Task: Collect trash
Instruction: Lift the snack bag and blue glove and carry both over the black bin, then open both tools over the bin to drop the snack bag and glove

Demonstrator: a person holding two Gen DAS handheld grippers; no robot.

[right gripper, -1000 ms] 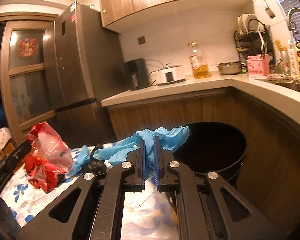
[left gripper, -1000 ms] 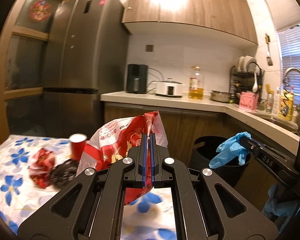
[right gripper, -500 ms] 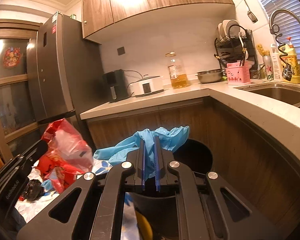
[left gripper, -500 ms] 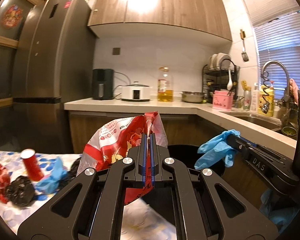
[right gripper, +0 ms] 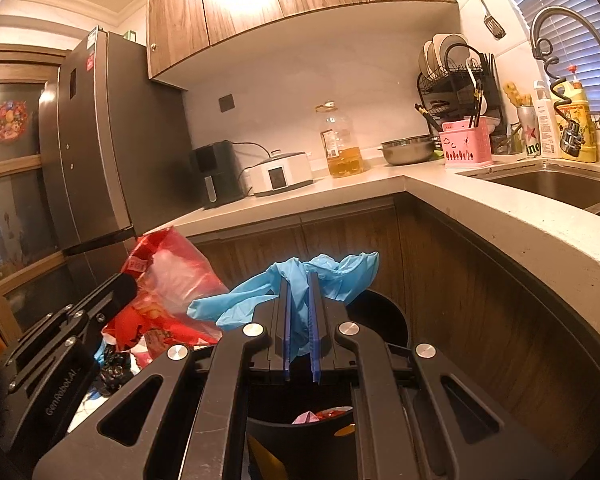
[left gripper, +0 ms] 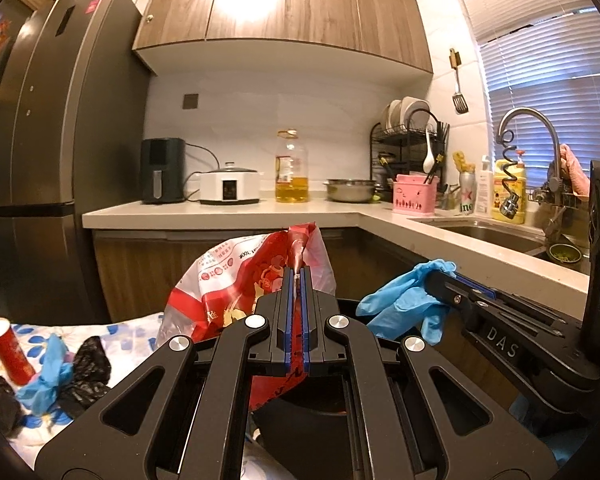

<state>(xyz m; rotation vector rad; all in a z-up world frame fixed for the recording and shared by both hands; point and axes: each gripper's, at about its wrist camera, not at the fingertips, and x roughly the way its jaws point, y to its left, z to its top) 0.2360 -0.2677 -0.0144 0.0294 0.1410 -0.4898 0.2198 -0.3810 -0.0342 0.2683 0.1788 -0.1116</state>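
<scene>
Far left in the left wrist view, on the floral tabletop [left gripper: 124,330], there's leftover trash: a red cup [left gripper: 10,350], a crumpled blue glove [left gripper: 46,378] and black bags [left gripper: 86,374] bunched together.

Moving right, the left gripper [left gripper: 297,312] has its jaws squeezed nearly flat together on a red and white plastic bag [left gripper: 236,284]. The bag's top edge is pinched between the blue pads and sticks up just past the tips, while most of it puffs out to the left of the jaws and hangs below them, over the near rim of the black trash bin [left gripper: 312,412].

Further right, the right gripper [right gripper: 299,300] has its jaws clamped with a small gap left, on a blue nitrile glove [right gripper: 300,280]. The glove is wedged between the pads, its fingers spilling out left and right over the tips. It's hanging right above the bin [right gripper: 384,312], where some red and pink stuff [right gripper: 320,416] already sits inside.
</scene>
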